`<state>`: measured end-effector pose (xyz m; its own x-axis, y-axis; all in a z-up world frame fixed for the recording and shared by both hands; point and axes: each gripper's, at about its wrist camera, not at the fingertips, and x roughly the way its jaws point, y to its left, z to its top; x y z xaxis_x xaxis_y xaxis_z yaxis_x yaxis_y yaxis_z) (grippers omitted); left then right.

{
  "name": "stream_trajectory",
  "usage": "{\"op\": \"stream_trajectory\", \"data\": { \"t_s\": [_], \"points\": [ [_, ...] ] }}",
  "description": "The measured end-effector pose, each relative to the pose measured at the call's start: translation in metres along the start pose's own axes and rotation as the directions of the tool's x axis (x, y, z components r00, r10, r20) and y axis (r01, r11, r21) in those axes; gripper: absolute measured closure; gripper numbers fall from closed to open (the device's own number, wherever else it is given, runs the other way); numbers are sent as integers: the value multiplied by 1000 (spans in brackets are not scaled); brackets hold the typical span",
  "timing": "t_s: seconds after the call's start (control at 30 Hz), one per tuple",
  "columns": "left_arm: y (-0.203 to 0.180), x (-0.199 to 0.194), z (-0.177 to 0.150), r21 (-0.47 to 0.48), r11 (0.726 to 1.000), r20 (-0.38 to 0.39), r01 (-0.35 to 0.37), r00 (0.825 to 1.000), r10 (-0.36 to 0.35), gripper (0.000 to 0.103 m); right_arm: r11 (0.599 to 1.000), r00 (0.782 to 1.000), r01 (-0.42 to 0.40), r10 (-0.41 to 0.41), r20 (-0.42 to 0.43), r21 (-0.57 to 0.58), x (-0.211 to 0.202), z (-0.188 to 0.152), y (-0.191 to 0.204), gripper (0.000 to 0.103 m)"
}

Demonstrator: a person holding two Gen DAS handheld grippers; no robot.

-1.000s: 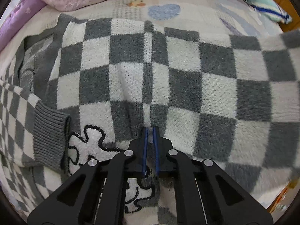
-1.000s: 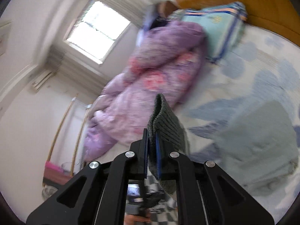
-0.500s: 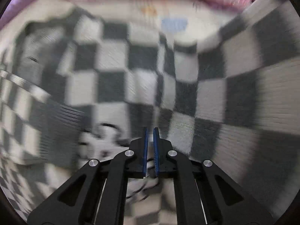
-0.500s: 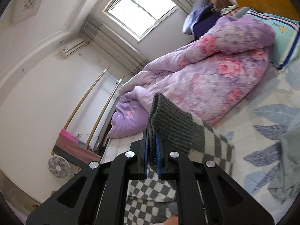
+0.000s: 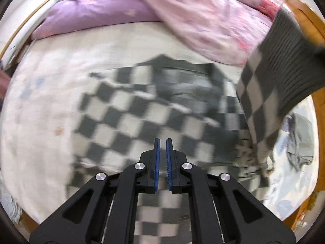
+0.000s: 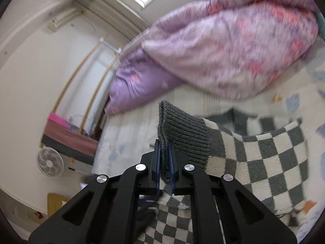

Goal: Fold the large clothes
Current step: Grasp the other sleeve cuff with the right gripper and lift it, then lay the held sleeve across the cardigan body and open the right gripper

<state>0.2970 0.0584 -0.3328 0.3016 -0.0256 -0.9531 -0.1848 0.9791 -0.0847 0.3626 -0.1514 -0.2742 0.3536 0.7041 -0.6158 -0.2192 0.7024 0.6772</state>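
Observation:
A grey and cream checkered knit sweater (image 5: 142, 109) lies spread on the bed. My left gripper (image 5: 163, 142) hovers above its near part, its jaws almost together with nothing between them. My right gripper (image 6: 164, 144) is shut on the sweater's grey ribbed cuff (image 6: 182, 136) and holds that sleeve up in the air. The lifted sleeve (image 5: 270, 81) hangs at the right of the left wrist view, its grey cuff uppermost. The rest of the sweater (image 6: 264, 162) drapes down to the right below my right gripper.
A purple and pink floral quilt (image 5: 182, 10) is heaped along the far side of the bed. The pale patterned bedsheet (image 5: 40, 101) shows at left. A grey garment (image 5: 300, 146) lies at the right bed edge. A white fan (image 6: 49, 162) stands on the floor.
My left gripper has lifted off the sweater and pulled back, so more of the bed shows. My right gripper has swung the cuff up and over toward the sweater's body.

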Motion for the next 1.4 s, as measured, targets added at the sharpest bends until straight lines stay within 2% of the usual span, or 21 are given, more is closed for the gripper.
{"op": "stream_trajectory", "data": {
  "t_s": [0.2, 0.23, 0.3, 0.33, 0.37, 0.4, 0.43, 0.5, 0.63, 0.77, 0.8, 0.87, 0.9, 0.93, 1.0, 1.03, 1.1, 1.23, 1.27, 1.33, 1.4],
  "points": [
    [78, 12, -19, -67, 996, -42, -62, 997, 59, 96, 998, 986, 60, -56, -159, 21, 101, -47, 4, 95],
    [88, 14, -22, -84, 995, -51, -62, 997, 58, 96, 998, 982, 59, -51, -182, 37, 113, -53, 3, 91],
    [102, 17, -29, -115, 991, -65, -72, 996, 65, 90, 995, 957, 28, -1, -289, 90, 146, -70, 0, 84],
    [107, 17, -31, -127, 989, -68, -77, 995, 69, 82, 991, 933, 25, 25, -360, 133, 164, -79, -4, 70],
    [111, 17, -35, -142, 986, -68, -84, 995, 75, 80, 986, 910, 45, 25, -414, 160, 176, -87, -6, 54],
    [114, 18, -38, -147, 985, -68, -90, 994, 80, 80, 985, 895, 73, 5, -446, 157, 178, -94, -4, 23],
    [115, 18, -40, -146, 984, -71, -97, 994, 87, 80, 986, 892, 93, -22, -451, 135, 179, -97, -3, 21],
    [112, 23, -42, -148, 984, -77, -98, 993, 87, 80, 992, 911, 103, -64, -408, 74, 167, -97, 2, 21],
    [87, 35, -38, -133, 990, -81, -51, 996, 41, 80, 974, 916, 214, -228, -330, -76, 123, -88, -7, 21],
    [46, 55, -22, -106, 993, -73, 42, 996, -50, 80, 938, 896, 322, -346, -278, -129, 79, -78, -49, 21],
    [35, 61, -18, -94, 994, -80, 51, 995, -58, 80, 922, 887, 365, -386, -254, -128, 64, -74, -66, 22],
    [11, 77, -14, -68, 995, -94, 77, 992, -84, 80, 888, 861, 443, -461, -216, -127, 37, -66, -103, 47],
    [3, 83, -14, -61, 994, -98, 86, 991, -92, 80, 864, 836, 487, -504, -218, -131, 30, -64, -118, 70],
    [-5, 92, -13, -52, 994, -106, 95, 989, -101, 80, 828, 795, 545, -559, -235, -128, 22, -64, -141, 83],
    [-19, 115, -14, -38, 996, -162, 81, 983, -86, 81, 805, 757, 589, -579, -303, -69, 14, -65, -181, 86],
    [-23, 124, -16, -33, 997, -186, 69, 980, -74, 81, 803, 739, 596, -551, -388, -4, 8, -73, -209, 88],
    [-29, 139, -23, -21, 998, -210, 52, 976, -55, 81, 817, 756, 570, -485, -439, 80, -4, -91, -240, 102],
    [-29, 144, -27, -22, 998, -208, 53, 976, -56, 81, 839, 801, 520, -412, -435, 162, -6, -105, -267, 103],
    [-28, 143, -24, -29, 998, -219, 53, 974, -58, 80, 827, 802, 522, -391, -452, 210, -3, -102, -274, 103],
    [-27, 134, -15, -41, 998, -225, 42, 973, -51, 80, 802, 779, 549, -387, -494, 236, -2, -90, -269, 102],
    [-30, 123, -2, -40, 998, -194, 51, 979, -58, 80, 829, 798, 527, -408, -444, 185, -5, -68, -252, 101]
  ]
}}
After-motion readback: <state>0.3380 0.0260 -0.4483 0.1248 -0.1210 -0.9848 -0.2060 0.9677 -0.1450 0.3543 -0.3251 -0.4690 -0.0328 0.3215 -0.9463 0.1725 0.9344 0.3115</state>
